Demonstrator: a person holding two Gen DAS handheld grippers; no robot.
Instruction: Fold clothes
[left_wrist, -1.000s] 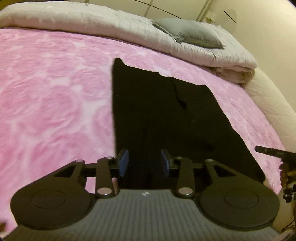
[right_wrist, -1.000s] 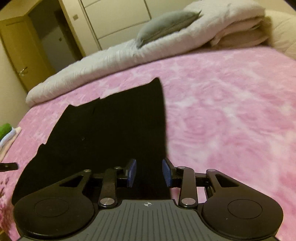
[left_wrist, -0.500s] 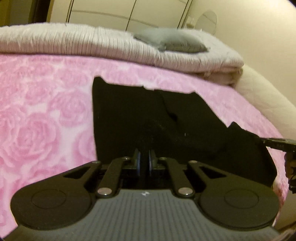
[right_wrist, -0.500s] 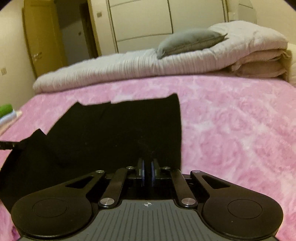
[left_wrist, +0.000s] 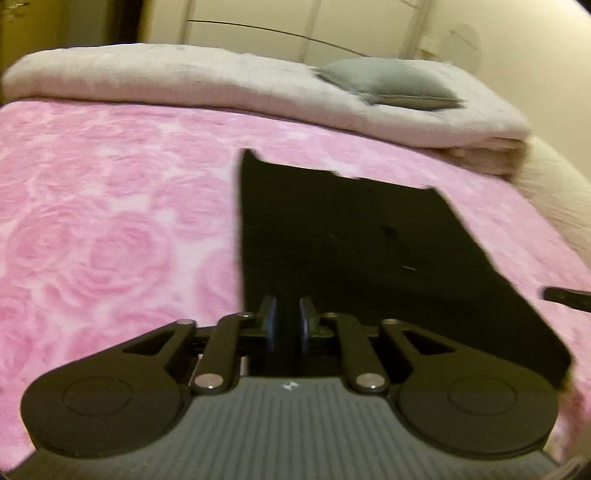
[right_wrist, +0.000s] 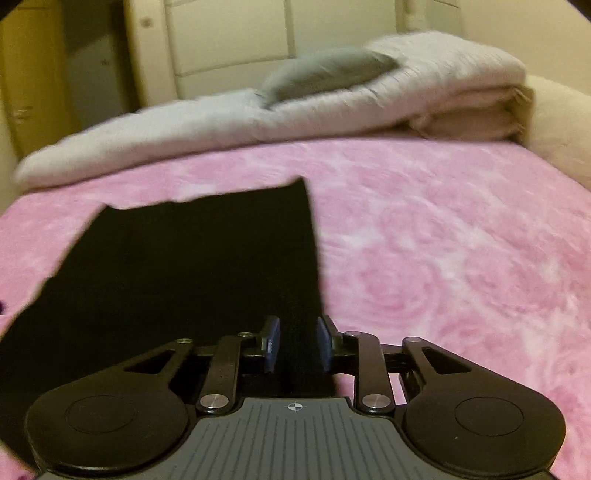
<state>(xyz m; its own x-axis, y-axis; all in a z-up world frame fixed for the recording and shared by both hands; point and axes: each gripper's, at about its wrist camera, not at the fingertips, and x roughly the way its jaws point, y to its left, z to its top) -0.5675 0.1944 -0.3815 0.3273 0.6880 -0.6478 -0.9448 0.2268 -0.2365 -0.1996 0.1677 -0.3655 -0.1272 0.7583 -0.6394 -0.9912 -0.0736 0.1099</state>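
A black garment (left_wrist: 332, 236) lies flat on the pink rose-patterned bed cover (left_wrist: 110, 229), its far edge uneven, one side straight, the other slanting outward. The left gripper (left_wrist: 287, 325) and right gripper (right_wrist: 297, 343) sit over its near edge, fingers narrowly parted with dark cloth between them.

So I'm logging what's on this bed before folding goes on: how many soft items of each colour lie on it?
Black flat garment: 1
Pink rose-patterned blanket: 1
Grey pillow: 1
White folded quilt: 1
Total: 4
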